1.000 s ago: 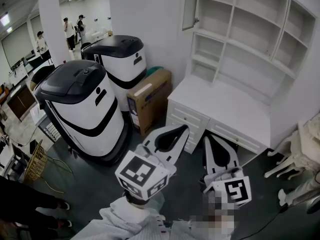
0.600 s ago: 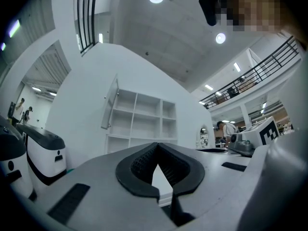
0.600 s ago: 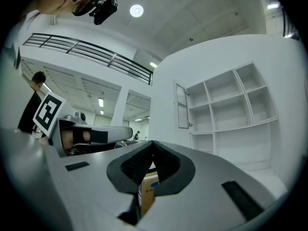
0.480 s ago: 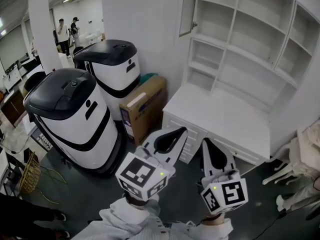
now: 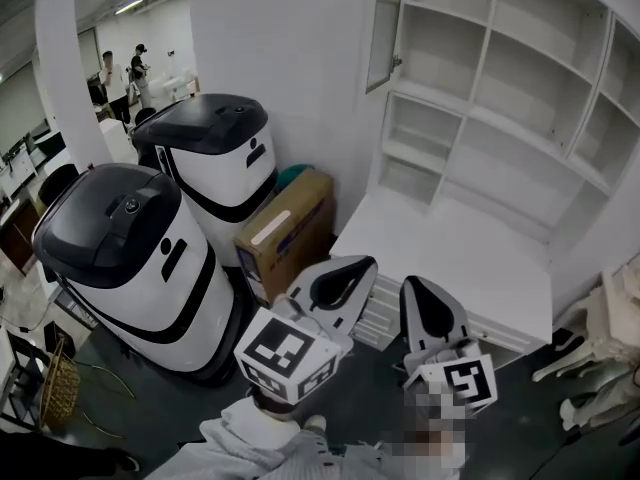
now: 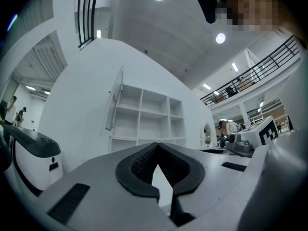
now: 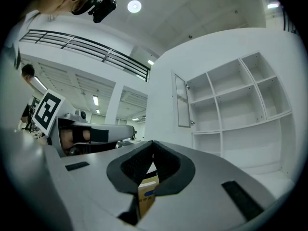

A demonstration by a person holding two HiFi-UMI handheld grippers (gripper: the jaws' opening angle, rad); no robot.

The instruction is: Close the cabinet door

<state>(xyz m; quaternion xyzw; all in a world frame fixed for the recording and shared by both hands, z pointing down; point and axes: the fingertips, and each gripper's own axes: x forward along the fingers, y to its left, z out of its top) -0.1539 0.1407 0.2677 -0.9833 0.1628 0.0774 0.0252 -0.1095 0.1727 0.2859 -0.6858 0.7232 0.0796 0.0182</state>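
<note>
Task not started: cabinet door (image 5: 383, 26) stands swung open at the top left of the shelf unit (image 5: 500, 78), above the back left corner of the worktop (image 5: 450, 258). Left claw (image 5: 362, 262) and right claw (image 5: 412, 284) are both pressed together, pinching nothing, well short of the door. Left to do: reach it and push it shut. Cardboard box (image 5: 285, 230) has a label, unreadable; no other legible writing.

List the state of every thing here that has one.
Door, open, swung outward.
Shelves, empty.
Box, closed.
Left gripper, shut, empty.
Right gripper, shut, empty.
</note>
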